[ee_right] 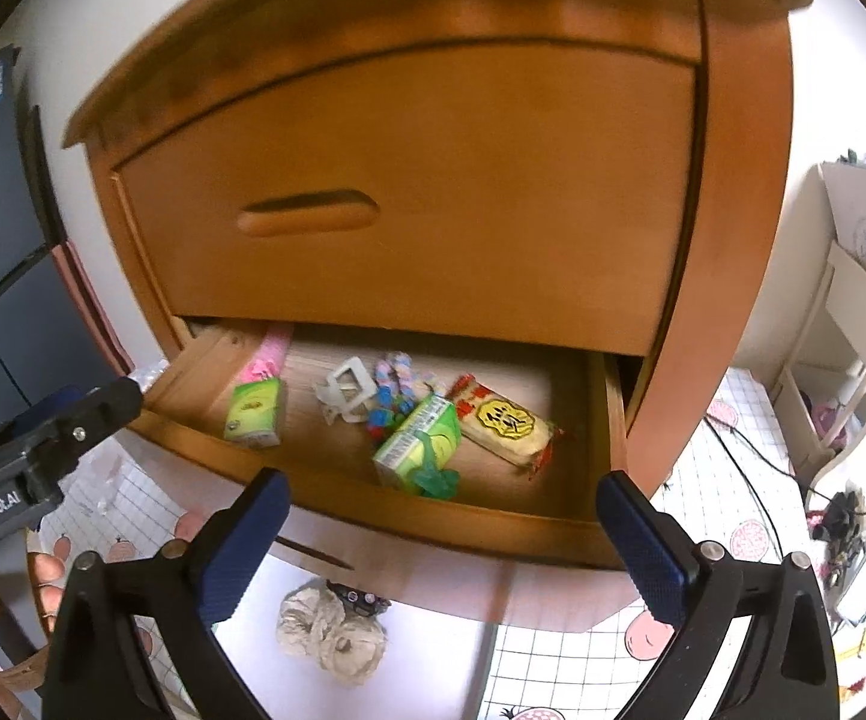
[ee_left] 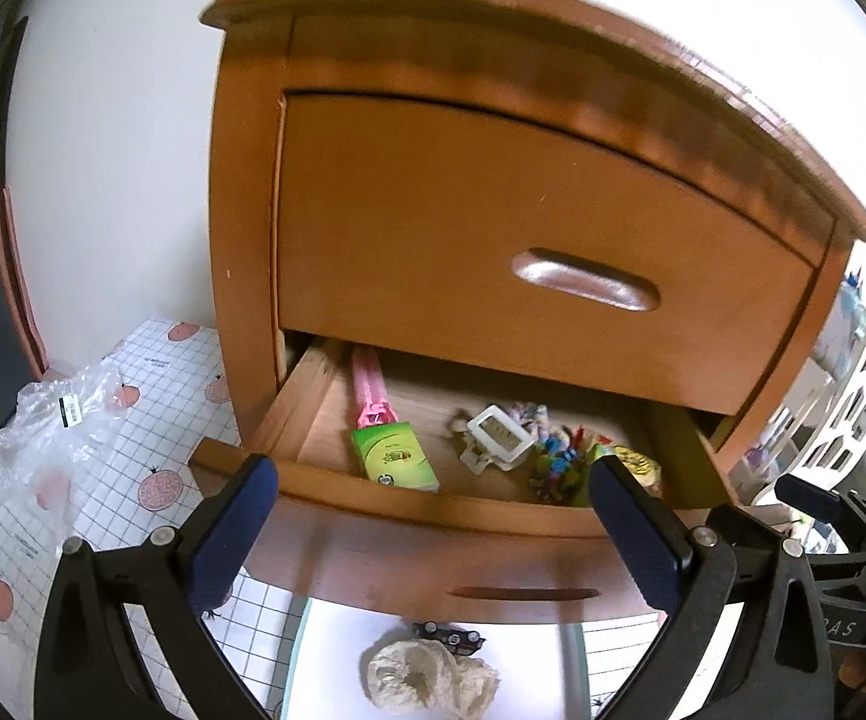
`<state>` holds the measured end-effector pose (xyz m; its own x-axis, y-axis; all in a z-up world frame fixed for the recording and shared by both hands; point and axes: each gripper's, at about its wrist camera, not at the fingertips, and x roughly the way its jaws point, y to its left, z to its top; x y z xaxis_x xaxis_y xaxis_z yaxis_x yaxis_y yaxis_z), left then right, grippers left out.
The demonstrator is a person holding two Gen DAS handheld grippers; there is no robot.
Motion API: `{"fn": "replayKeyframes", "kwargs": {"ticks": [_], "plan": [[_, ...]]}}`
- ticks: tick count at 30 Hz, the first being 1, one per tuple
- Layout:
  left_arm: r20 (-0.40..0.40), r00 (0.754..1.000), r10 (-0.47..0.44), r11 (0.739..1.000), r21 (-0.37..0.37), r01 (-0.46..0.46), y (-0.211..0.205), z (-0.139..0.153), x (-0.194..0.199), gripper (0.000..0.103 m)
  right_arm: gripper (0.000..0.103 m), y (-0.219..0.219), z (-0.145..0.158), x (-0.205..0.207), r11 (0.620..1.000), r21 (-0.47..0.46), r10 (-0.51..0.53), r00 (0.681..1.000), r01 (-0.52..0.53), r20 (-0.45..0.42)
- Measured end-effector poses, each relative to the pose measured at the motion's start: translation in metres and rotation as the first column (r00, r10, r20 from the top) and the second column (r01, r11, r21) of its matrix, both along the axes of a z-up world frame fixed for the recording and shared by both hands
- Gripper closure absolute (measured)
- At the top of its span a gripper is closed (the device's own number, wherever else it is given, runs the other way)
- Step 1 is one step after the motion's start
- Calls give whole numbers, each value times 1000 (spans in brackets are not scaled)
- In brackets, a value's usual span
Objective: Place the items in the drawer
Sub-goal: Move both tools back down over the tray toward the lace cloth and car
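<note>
The lower drawer (ee_left: 408,501) (ee_right: 372,519) of a wooden nightstand stands pulled out. Inside lie a green tissue pack (ee_left: 395,457) (ee_right: 255,414), a pink item (ee_left: 372,396) (ee_right: 267,360), a white clip (ee_left: 499,435) (ee_right: 345,393), small colourful toys (ee_left: 556,459) (ee_right: 390,396), a green box (ee_right: 417,441) and a yellow-labelled snack pack (ee_right: 508,420) (ee_left: 634,462). My left gripper (ee_left: 433,534) hovers open in front of the drawer with nothing between its fingers. My right gripper (ee_right: 442,546) is also open and empty before the drawer's front edge.
The upper drawer (ee_left: 529,252) (ee_right: 408,204) is closed. On the floor under the drawer lie a beige crumpled cloth (ee_left: 426,678) (ee_right: 330,630) and a small dark object (ee_left: 451,639). A clear plastic bag (ee_left: 54,420) sits left; white shelving (ee_right: 841,348) and clutter stand right.
</note>
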<state>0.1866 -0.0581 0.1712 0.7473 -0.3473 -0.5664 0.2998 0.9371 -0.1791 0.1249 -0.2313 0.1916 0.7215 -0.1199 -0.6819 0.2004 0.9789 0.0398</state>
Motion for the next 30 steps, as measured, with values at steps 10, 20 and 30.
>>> {"fn": "replayKeyframes", "kwargs": {"ticks": [10, 20, 30], "plan": [[-40, 997, -61, 996, -63, 59, 17, -27, -36, 0, 0, 22, -18, -37, 999, -5, 35, 999, -35, 21], [-271, 961, -56, 998, -55, 42, 24, -108, -35, 0, 0, 29, -81, -45, 998, 30, 60, 994, -58, -92], [-488, 873, 11, 999, 47, 13, 24, -198, -15, 0, 0, 43, -180, -29, 993, 83, 111, 943, -90, -315]]}}
